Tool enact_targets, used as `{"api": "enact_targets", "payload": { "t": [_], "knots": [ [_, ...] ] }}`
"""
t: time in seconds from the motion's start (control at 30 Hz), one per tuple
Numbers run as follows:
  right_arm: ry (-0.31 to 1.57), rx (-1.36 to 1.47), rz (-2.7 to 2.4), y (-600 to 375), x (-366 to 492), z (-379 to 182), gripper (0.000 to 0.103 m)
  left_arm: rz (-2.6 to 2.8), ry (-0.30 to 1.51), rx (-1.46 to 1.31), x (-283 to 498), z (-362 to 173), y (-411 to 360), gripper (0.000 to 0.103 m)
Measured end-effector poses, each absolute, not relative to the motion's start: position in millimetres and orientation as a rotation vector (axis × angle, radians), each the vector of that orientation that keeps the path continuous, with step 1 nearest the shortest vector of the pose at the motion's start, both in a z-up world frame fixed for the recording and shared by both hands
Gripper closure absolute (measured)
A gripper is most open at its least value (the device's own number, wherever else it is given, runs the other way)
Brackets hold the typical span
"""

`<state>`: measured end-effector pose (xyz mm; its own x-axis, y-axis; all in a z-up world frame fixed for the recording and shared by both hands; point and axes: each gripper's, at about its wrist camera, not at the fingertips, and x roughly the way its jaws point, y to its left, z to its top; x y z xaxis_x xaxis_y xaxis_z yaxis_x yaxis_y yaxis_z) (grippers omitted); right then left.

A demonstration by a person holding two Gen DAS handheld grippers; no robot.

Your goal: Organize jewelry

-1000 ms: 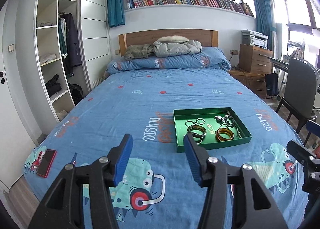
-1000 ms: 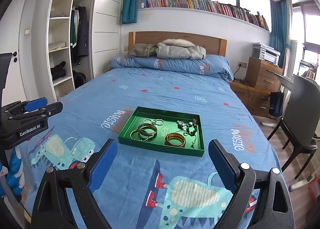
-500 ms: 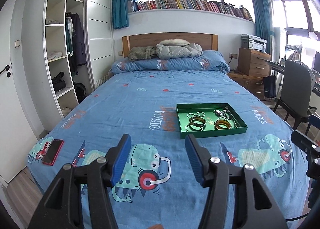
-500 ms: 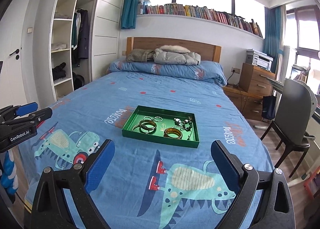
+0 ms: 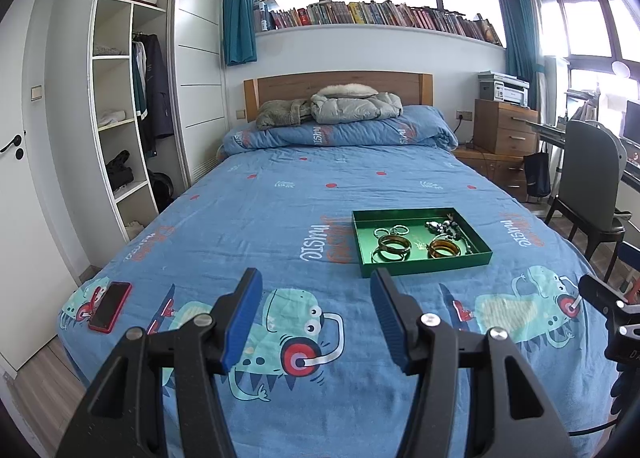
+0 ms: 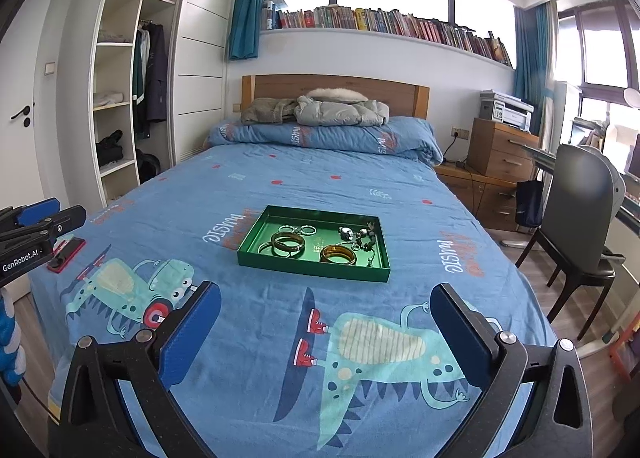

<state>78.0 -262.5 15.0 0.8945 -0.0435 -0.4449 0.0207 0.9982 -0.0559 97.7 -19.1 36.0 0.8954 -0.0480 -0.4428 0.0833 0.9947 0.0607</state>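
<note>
Both my tongs hang over the bed, nothing in them.
Left gripper part-open, right gripper wide; green tray of bangles ahead.

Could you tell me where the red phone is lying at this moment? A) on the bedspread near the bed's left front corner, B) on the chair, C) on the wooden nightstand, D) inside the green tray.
A: the red phone lies flat on the blue bedspread near the front left corner, well apart from the green tray, which holds only bangles and rings.
</note>
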Motion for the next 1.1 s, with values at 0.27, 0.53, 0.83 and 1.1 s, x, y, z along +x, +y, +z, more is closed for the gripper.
{"api": "enact_targets", "payload": {
  "t": [0.27, 0.53, 0.83, 1.1],
  "knots": [
    [0.468, -0.040, -0.061, -271.3, 78.2, 3.6, 0.000, -0.076, 0.460, 0.088, 94.0, 35.1, -21.3, 0.049],
    [0.483, -0.028, -0.084, -279.6, 80.7, -3.0, 0.000, -0.074, 0.474, 0.087, 98.6, 31.1, -22.1, 0.048],
    [0.492, -0.028, -0.102, -283.1, 82.2, -7.1, 0.000, -0.075, 0.478, 0.086, 100.1, 29.0, -22.2, 0.048],
    [0.499, -0.033, -0.109, -285.9, 82.2, -9.4, 0.000, -0.074, 0.483, 0.092, 100.0, 19.8, -24.4, 0.047]
  ]
}}
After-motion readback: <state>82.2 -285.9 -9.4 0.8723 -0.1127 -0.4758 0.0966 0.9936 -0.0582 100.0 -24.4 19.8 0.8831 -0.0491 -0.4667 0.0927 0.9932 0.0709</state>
